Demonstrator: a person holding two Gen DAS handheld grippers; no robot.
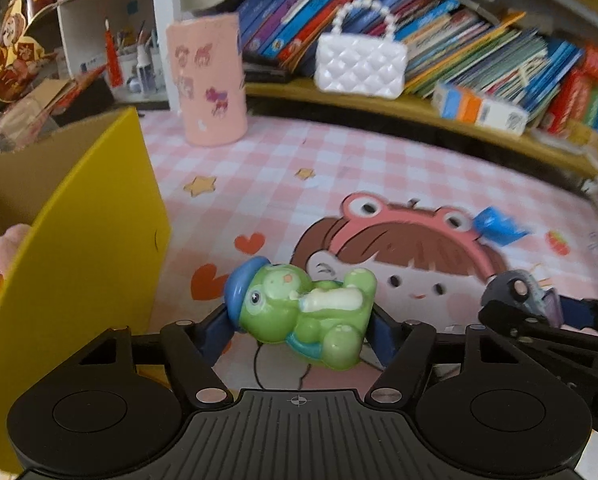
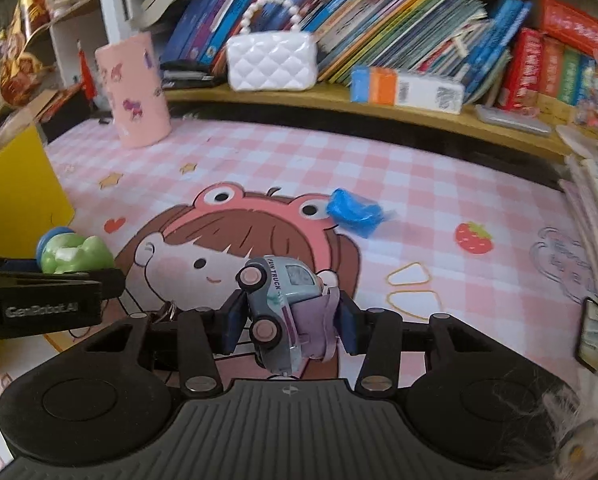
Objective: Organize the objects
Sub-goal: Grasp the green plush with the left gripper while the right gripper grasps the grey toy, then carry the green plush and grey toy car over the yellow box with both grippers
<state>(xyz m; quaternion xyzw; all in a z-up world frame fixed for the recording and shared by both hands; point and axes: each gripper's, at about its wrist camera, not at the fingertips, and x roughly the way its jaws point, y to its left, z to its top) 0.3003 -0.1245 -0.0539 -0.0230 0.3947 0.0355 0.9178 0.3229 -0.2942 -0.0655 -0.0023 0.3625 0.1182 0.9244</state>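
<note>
My left gripper (image 1: 301, 320) is shut on a green frog figurine (image 1: 307, 312) with a blue cap, held above the pink checked mat right of a yellow cardboard box (image 1: 79, 264). The figurine also shows in the right wrist view (image 2: 75, 254). My right gripper (image 2: 291, 316) is shut on a small toy truck (image 2: 283, 308) marked FUN TRUCK, held on its side above the mat. The truck shows at the right of the left wrist view (image 1: 519, 296). A blue crumpled wrapper (image 2: 355, 210) lies on the mat ahead.
A pink cup with pony stickers (image 2: 135, 92) stands at the back left. A white quilted toy handbag (image 2: 271, 60) and a boxed item (image 2: 407, 88) sit on a wooden shelf of books. Two rubber bands (image 2: 411, 288) lie right. A pink plush (image 1: 7, 248) is in the box.
</note>
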